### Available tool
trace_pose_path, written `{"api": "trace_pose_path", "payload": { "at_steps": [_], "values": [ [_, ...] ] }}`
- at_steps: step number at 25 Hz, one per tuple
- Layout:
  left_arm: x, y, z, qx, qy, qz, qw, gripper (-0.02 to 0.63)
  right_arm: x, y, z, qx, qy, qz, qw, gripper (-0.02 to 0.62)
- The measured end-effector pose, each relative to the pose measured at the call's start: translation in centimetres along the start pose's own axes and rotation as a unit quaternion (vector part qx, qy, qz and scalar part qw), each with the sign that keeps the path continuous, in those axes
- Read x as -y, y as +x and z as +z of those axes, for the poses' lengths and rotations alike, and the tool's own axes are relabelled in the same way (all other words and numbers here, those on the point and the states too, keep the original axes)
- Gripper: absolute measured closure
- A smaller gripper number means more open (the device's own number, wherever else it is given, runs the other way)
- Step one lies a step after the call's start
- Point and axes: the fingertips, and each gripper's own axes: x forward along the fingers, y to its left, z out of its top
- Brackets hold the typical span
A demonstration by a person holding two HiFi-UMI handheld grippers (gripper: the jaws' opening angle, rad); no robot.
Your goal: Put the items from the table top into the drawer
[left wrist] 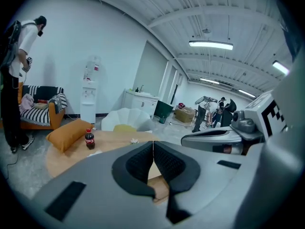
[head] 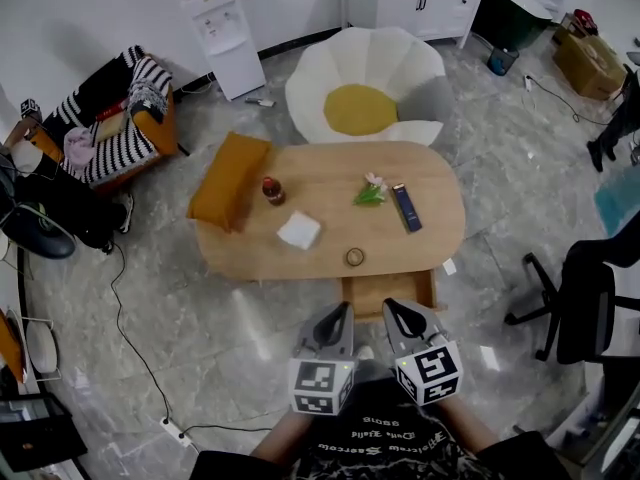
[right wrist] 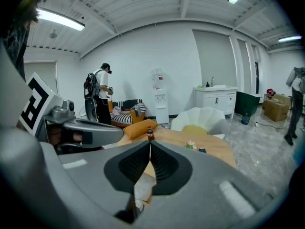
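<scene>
Head view: the left gripper (head: pixel 341 311) and the right gripper (head: pixel 391 308) are seen side by side at 6 o'clock, with their tips near the open drawer (head: pixel 420 286). The drawer is pulled out from the 6 o'clock edge of the table (head: pixel 330 173). On the table top a cola bottle (head: pixel 272 190) is stood upright at 10 o'clock and a white napkin (head: pixel 299 230) is laid at 8 o'clock. A small ring (head: pixel 355 257) is found at 5 o'clock, a flower (head: pixel 370 190) at 2 o'clock and a dark blue box (head: pixel 406 208) at 3 o'clock. An orange cushion (head: pixel 230 180) is laid over the table's 9 o'clock end.

Left gripper view: the jaws are pressed together and nothing is held between them. The bottle is seen at 9 o'clock beside the cushion, well apart from the tips. A person (left wrist: pixel 16 80) is stood at the far 9 o'clock edge.

Right gripper view: the jaws are likewise pressed together with nothing pinched. The bottle is lined up just above the tips at 12 o'clock, and the flower and the box are seen at 2 o'clock.
</scene>
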Motion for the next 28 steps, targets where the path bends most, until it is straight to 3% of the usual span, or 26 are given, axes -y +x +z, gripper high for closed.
{"api": "trace_pose_path", "payload": {
  "at_steps": [8,17,28],
  "values": [
    [-2.8,2.2,1.1,-0.012,0.020,-0.034,0.9992,0.595,-0.2,3.5,0.3,-0.011,0.019,-0.013,1.000,0.591],
    [-5.1,3.8,2.0,-0.030,0.041,-0.089,0.9947,0.595,0.1,6.6,2.0,-0.008,0.043,-0.070,0.997,0.571],
    [-7.4,5.3,0.6,-0.052,0.036,-0.087,0.9942,0.594,-0.9,10.0,1.1,-0.024,0.056,-0.049,0.997,0.425]
  ]
}}
